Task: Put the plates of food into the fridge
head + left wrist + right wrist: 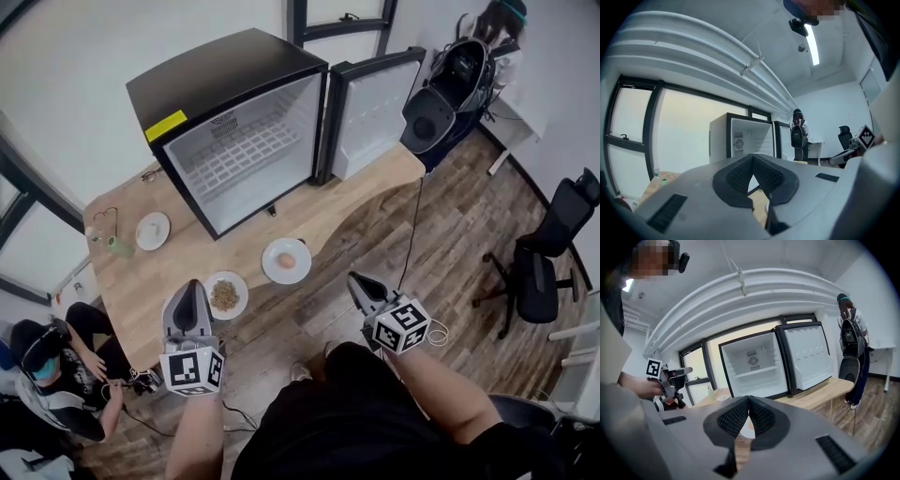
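A black mini fridge (230, 131) stands on the wooden table (375, 192) with its door (375, 112) swung open to the right and bare white shelves inside. In front of it lie three white plates: one with a pale orange piece of food (286, 261), one with brown crumbly food (226, 295), and one further left with a white bit (153, 231). My left gripper (192, 285) hovers just left of the brown-food plate, shut and empty. My right gripper (355, 279) hangs off the table's front edge, right of the orange-food plate, shut and empty. The fridge (743, 140) (752, 366) shows ahead in both gripper views.
A small green-capped bottle (118, 246) and a wire object stand at the table's left end. A person sits on the floor at lower left (52, 370). A backpack (450, 84) and another person are behind the fridge door. An office chair (544, 258) stands at right.
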### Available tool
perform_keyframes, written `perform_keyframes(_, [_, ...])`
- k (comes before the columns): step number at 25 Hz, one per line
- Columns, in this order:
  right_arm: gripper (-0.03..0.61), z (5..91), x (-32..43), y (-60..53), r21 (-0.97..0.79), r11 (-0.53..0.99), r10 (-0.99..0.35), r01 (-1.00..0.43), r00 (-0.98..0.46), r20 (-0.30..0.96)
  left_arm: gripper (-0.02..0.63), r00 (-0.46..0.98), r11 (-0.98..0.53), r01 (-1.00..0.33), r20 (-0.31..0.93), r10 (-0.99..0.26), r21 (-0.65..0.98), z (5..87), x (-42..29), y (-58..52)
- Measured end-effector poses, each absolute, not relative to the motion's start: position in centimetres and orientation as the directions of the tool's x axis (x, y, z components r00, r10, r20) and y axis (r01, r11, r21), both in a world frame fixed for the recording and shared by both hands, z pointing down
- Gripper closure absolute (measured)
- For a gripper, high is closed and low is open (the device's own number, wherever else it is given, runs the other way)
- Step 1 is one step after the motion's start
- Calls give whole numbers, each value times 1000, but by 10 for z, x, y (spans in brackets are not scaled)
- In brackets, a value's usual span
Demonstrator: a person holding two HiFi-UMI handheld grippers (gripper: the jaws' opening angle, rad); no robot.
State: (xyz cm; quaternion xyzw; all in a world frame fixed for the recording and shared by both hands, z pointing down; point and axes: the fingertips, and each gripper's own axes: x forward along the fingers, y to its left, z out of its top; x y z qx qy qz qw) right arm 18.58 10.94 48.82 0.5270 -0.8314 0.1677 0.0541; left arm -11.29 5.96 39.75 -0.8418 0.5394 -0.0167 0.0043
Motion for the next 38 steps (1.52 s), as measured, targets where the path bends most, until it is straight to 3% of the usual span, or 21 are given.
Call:
perform_keyframes(6, [555,516,171,94,-343,403,-839,-848,-492,231,609,432,-434,-900,60,-900,-25,414,-106,46])
perform_keyframes(14, [552,590,181,63,-567,258,-826,-782,-483,291,609,430,-436,-899,106,-897,-44,432,-87,20])
perform_keyframes(20, [456,648,177,43,-709,153,-770,-688,-533,351,609,415,-425,-904,161,-896,-35,452,-75,3])
perform_keyframes(38, [430,743,148,2,-859,-100,-660,-503,-613,435,609,330,-360,-932,308,-892,-47,496,-91,-27])
